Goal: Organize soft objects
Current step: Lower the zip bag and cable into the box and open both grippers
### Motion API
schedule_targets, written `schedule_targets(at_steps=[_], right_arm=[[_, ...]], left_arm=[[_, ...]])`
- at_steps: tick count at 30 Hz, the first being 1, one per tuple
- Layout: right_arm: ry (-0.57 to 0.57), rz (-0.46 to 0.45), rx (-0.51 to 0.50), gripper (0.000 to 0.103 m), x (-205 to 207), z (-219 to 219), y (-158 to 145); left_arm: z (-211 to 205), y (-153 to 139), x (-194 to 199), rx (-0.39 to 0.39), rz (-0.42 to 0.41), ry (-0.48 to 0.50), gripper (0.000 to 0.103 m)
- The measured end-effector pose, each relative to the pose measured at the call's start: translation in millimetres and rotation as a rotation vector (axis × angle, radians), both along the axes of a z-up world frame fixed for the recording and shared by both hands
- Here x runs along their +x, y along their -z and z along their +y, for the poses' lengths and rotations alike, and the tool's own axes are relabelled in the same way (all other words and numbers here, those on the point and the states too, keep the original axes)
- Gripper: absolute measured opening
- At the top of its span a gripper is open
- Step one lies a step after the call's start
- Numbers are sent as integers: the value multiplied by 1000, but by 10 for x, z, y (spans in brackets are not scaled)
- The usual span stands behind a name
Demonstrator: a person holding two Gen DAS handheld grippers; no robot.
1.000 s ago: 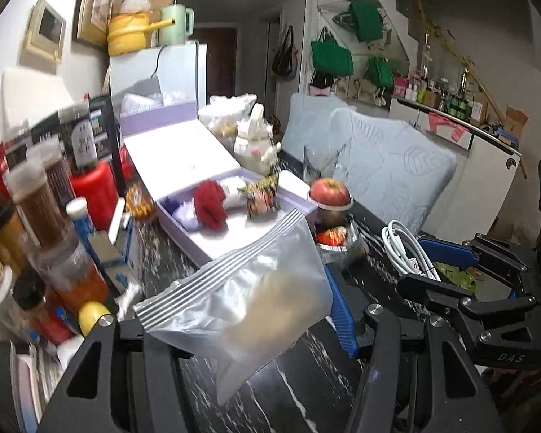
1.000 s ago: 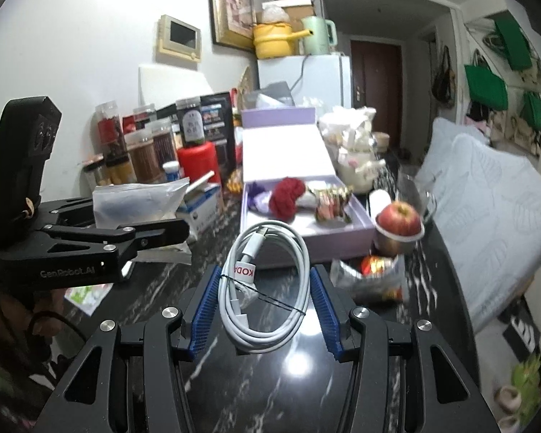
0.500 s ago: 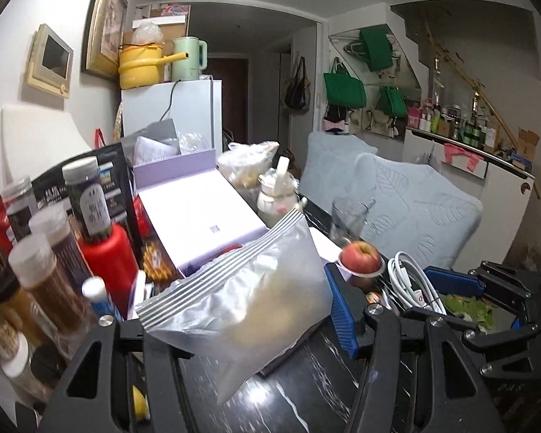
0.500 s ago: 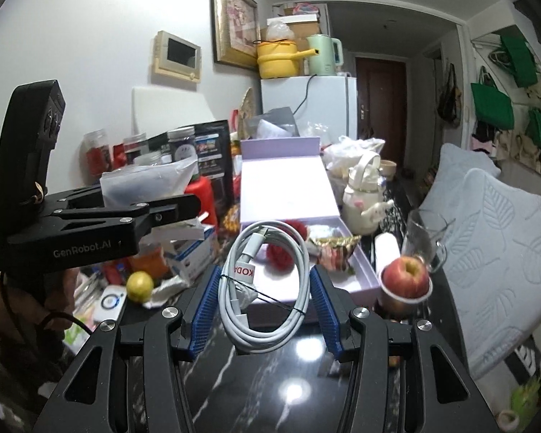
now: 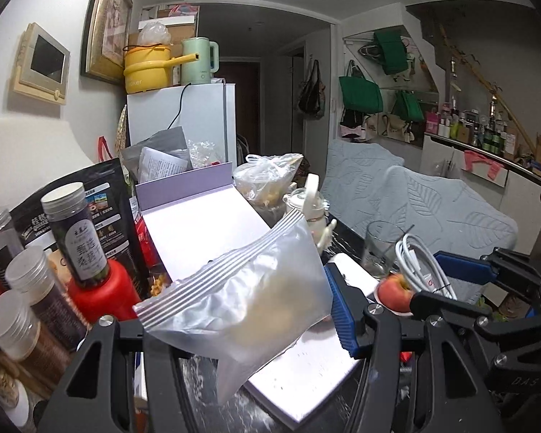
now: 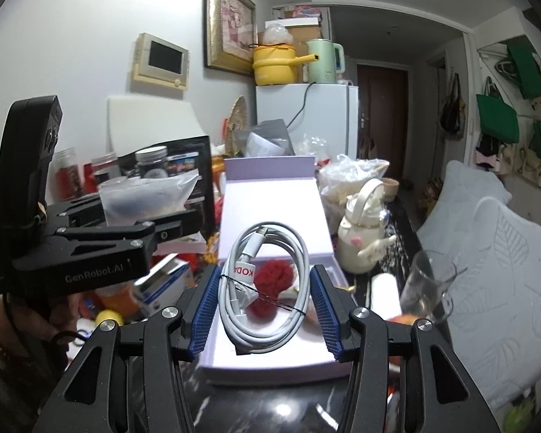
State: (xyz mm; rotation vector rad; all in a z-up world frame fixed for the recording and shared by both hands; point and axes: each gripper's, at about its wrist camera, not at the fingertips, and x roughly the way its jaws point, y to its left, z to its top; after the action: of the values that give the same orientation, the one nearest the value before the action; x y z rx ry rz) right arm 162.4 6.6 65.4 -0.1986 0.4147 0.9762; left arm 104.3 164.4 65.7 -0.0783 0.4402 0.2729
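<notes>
Plastic first, at our left: our left gripper point(image 5: 234, 310) is clamped on a frosted zip bag point(image 5: 241, 299), held in the air above the near-left part of the counter point(image 6: 270, 411). We judge the bag light, limp and slippery; it sags below the pads, so a hold just under the ribbed zip strip looks surest, and a hard squeeze may crush the pale contents. To its left, along the counter's left edge, stand spice jars point(image 5: 21, 288) and a red bottle point(image 5: 101, 292), close enough to knock over. Toward the middle lies the open lilac box point(image 6: 270, 361), its lid leaning back, a red woolly thing point(image 6: 274, 281) already inside. Our right gripper point(image 6: 267, 310) grips a coiled white cable point(image 6: 267, 288) tied with a thin wire, held over the box's near edge. We reckon the coil light, springy and fairly firm, best kept pinched across its width. Rightward, by the counter's right edge, a cream teapot point(image 6: 360, 245), a drinking glass point(image 6: 429, 281) and an apple point(image 5: 393, 288) crowd the box; the glass looks most fragile.
</notes>
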Motion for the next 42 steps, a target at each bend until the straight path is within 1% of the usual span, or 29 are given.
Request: schedule_targets(at_steps=[4, 10, 18, 23, 27, 31, 35, 37, 39, 41, 42], right_arm=[[6, -2, 2, 50, 198, 132, -8], [10, -8, 8, 50, 467, 357, -1], [11, 9, -1, 50, 798, 627, 118], [20, 26, -4, 50, 964, 723, 224], [21, 41, -42, 50, 1027, 785, 341], [32, 54, -72, 50, 1086, 833, 431], [38, 66, -92, 50, 1145, 860, 505], [43, 73, -103, 50, 1177, 877, 551], [42, 78, -116, 50, 1198, 895, 604], [41, 110, -122, 50, 1260, 906, 657], [46, 112, -124, 50, 1273, 909, 669]], left_arm=[[88, 54, 185, -12, 4, -5, 57], [259, 212, 479, -33, 18, -25, 57], [511, 398, 822, -41, 49, -69, 57], [650, 566, 1053, -51, 107, -71, 57], [704, 723, 1163, -50, 150, -58, 57], [752, 886, 1260, -86, 194, -35, 57], [747, 1011, 1322, -93, 228, -23, 57], [737, 1070, 1354, -93, 244, -18, 57], [718, 1149, 1406, -74, 279, -31, 57], [718, 1218, 1446, -69, 301, -33, 57], [720, 1243, 1457, -70, 308, -33, 57]])
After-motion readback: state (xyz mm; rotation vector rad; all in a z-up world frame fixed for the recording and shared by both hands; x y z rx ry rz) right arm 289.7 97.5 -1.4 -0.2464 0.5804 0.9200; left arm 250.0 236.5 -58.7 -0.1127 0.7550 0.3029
